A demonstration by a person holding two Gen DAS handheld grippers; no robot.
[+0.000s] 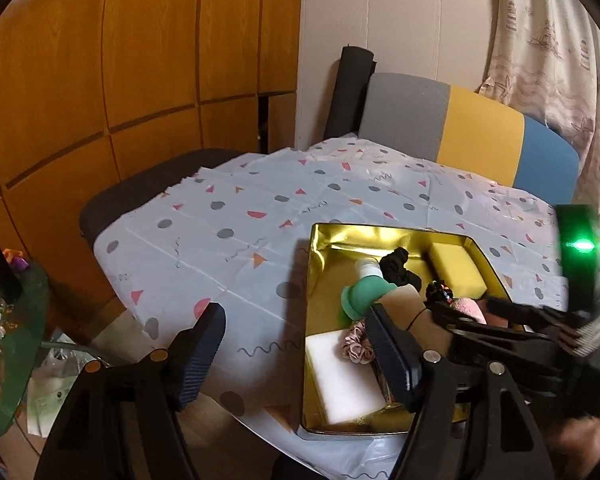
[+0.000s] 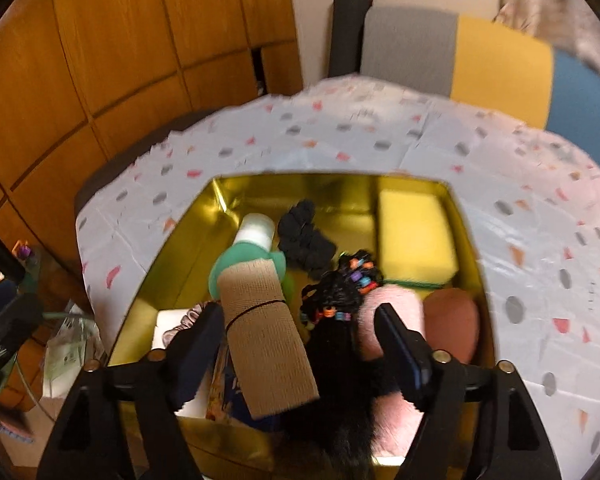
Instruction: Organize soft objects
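On the patterned pale tablecloth (image 1: 260,216), the left gripper (image 1: 296,344) hung with its jaws spread wide and nothing between them, one finger over bare cloth and the other over the near left edge of the shallow gold metal tin (image 1: 314,264). Inside that tin, at its near left corner, lay a white foam block (image 1: 340,380) with a pink satin scrunchie (image 1: 354,344) against it. Further right, a roll of tan elastic bandage (image 2: 264,340) rested across a green and white foam piece (image 2: 252,252), with a black fabric scrunchie (image 2: 304,236) just beyond. A black furry piece with coloured beads (image 2: 340,292) lay beside the bandage, touching a fluffy pink puff (image 2: 392,308). A yellow sponge block (image 2: 416,236) filled the far right corner, and a brown rounded pad (image 2: 452,324) sat near it. The right gripper (image 2: 300,352) hovered over the tin's near side, jaws wide apart, the bandage and furry piece lying between them without any pad pressing on them.
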